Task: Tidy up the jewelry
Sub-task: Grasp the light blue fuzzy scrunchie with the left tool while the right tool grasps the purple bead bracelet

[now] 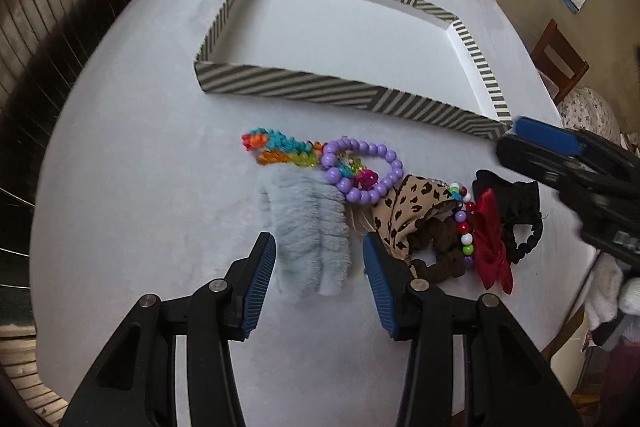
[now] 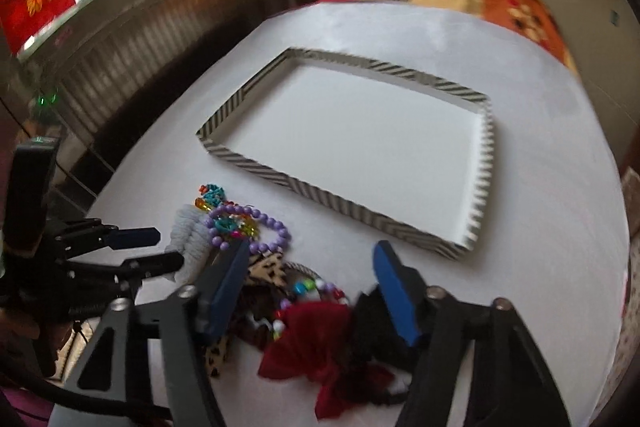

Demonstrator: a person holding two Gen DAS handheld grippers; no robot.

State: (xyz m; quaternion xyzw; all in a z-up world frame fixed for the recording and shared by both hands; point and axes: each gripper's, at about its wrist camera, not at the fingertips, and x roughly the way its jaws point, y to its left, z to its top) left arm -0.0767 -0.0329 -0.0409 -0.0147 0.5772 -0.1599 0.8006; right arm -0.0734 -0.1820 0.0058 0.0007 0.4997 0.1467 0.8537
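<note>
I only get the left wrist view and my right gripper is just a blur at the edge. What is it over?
Observer: The right gripper is open above the red bow and the black hair tie.
Operator: Is it touching anything yet?
Observer: The picture is blurred; I cannot tell contact. Nothing sits clamped between its fingers.
Operator: Is the tray clear on its far right side?
Observer: Yes, the striped tray shows a bare white floor from that view too.
Operator: And my left gripper?
Observer: The left gripper is open, its fingers either side of the grey fluffy scrunchie.
</note>
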